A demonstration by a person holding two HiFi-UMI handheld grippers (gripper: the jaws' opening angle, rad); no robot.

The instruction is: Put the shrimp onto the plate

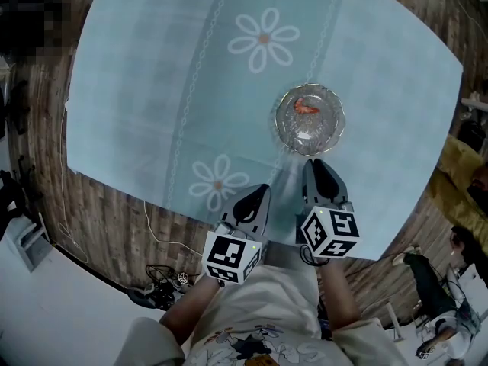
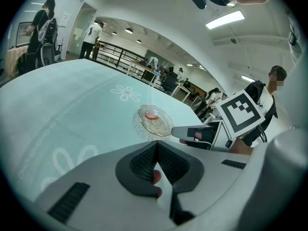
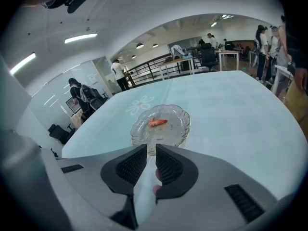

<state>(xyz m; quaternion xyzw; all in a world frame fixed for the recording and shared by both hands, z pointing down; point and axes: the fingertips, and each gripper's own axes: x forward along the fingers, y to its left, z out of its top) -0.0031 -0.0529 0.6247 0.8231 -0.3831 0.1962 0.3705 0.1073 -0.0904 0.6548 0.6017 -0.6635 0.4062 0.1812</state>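
Note:
A small orange shrimp (image 1: 306, 107) lies inside a clear glass plate (image 1: 335, 124) on the light blue flowered tablecloth. It shows there in the left gripper view too, as the shrimp (image 2: 152, 115) on the plate (image 2: 163, 129), and in the right gripper view as the shrimp (image 3: 158, 122) on the plate (image 3: 182, 128). My right gripper (image 1: 316, 164) sits just short of the plate's near rim, its jaws a narrow slit apart and empty (image 3: 150, 147). My left gripper (image 1: 263, 191) hovers lower left of the plate, its pads meeting at the tips with nothing held (image 2: 156, 143).
The table's near edge (image 1: 229, 227) runs just under both grippers, above a wood floor with cables (image 1: 164, 280). A flower print (image 1: 264, 40) lies beyond the plate. People stand and sit around the room, one of them at the right (image 1: 457, 170).

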